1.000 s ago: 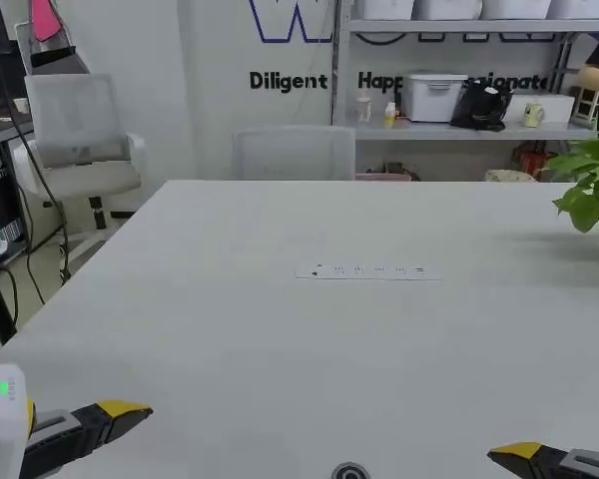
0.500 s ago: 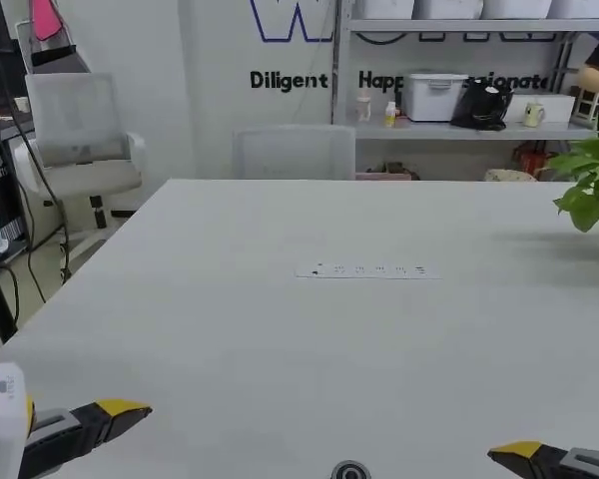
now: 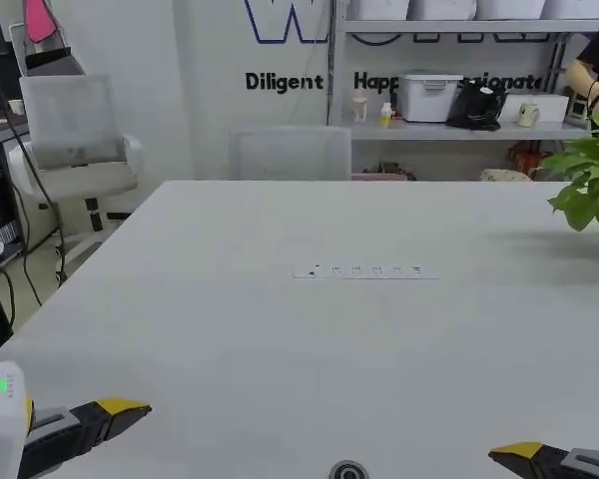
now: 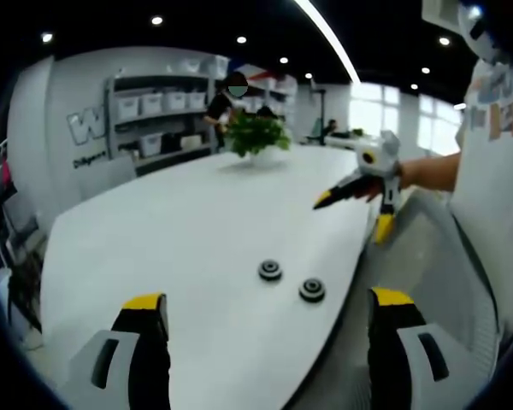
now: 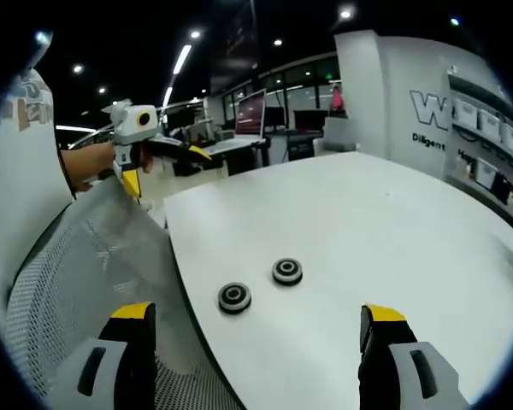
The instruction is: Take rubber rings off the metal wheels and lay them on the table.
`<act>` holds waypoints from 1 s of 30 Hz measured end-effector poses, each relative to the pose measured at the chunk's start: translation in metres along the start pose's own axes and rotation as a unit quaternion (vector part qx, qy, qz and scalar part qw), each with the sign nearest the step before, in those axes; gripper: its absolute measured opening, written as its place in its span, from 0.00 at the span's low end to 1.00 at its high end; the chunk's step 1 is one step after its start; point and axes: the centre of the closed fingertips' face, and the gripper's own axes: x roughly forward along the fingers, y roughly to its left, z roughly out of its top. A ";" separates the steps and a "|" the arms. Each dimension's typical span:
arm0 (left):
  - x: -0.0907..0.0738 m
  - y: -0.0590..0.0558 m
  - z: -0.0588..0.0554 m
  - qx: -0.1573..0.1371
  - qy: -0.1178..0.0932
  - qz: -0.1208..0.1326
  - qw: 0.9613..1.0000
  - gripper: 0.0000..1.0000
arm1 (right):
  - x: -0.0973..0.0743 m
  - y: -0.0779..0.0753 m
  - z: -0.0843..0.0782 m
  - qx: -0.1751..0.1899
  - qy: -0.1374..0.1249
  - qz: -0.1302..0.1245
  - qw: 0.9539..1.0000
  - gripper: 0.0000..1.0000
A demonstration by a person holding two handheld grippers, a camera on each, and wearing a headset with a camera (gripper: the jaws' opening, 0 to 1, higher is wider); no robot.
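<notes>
Two wheels [image 4: 270,270] in both gripper views

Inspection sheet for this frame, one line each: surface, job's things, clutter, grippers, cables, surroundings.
Surface: white table, with a socket strip set in its middle.
Job's things: one wheel and a second wheel lie flat near the table's near edge, apart; dark outer rings appear to be on both.
Clutter: potted plant at the far right of the table.
Grippers: left gripper and right gripper both open, holding nothing, one on either side of the wheels.
Cables: nothing seen on the table.
Surroundings: office chair, shelving with boxes, a person beside it.
</notes>
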 end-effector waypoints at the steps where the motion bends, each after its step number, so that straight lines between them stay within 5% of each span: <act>1: 0.000 0.000 0.000 0.000 0.000 0.000 1.000 0.98 | 0.000 0.000 0.000 0.000 0.001 0.000 1.000 0.99; 30: 0.002 0.000 -0.003 0.001 0.006 -0.006 1.000 0.98 | 0.000 -0.004 -0.001 -0.003 0.004 0.001 1.000 0.99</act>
